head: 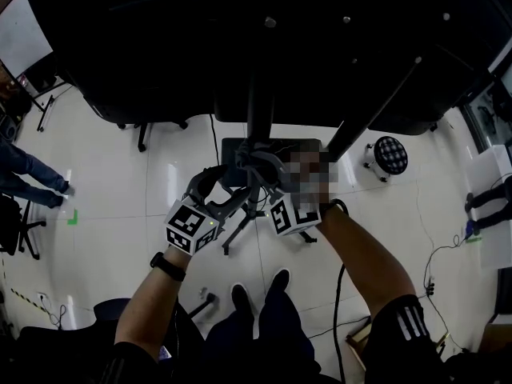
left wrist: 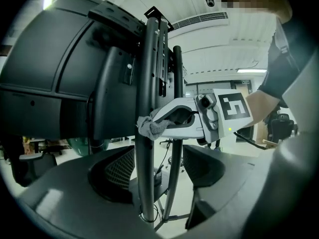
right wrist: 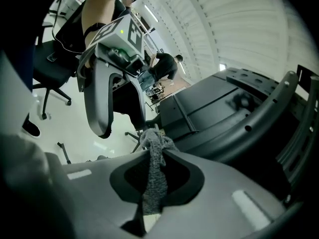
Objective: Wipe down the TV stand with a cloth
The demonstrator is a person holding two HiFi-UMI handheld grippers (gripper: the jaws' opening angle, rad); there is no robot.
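Observation:
The TV stand's dark upright pole point(left wrist: 144, 83) rises in front of the black back of the TV point(left wrist: 50, 83). My left gripper point(left wrist: 157, 156) is open, with this pole between its jaws and not pressed by them. My right gripper point(right wrist: 157, 151) is shut on a grey cloth point(right wrist: 152, 178). It holds the bunched cloth point(left wrist: 149, 127) against the pole's side. In the head view both grippers, left point(head: 238, 197) and right point(head: 260, 170), meet at the pole point(head: 258, 110) below the TV point(head: 240, 38). The right gripper view shows the left gripper point(right wrist: 99, 98) just across from it.
The stand's legs point(head: 240, 230) spread over the white tile floor by my shoes point(head: 256, 290). A round grilled device point(head: 390, 154) sits at the right with cables point(head: 432, 254) nearby. At the left stand an office chair point(head: 16, 222) and someone's legs point(head: 32, 174).

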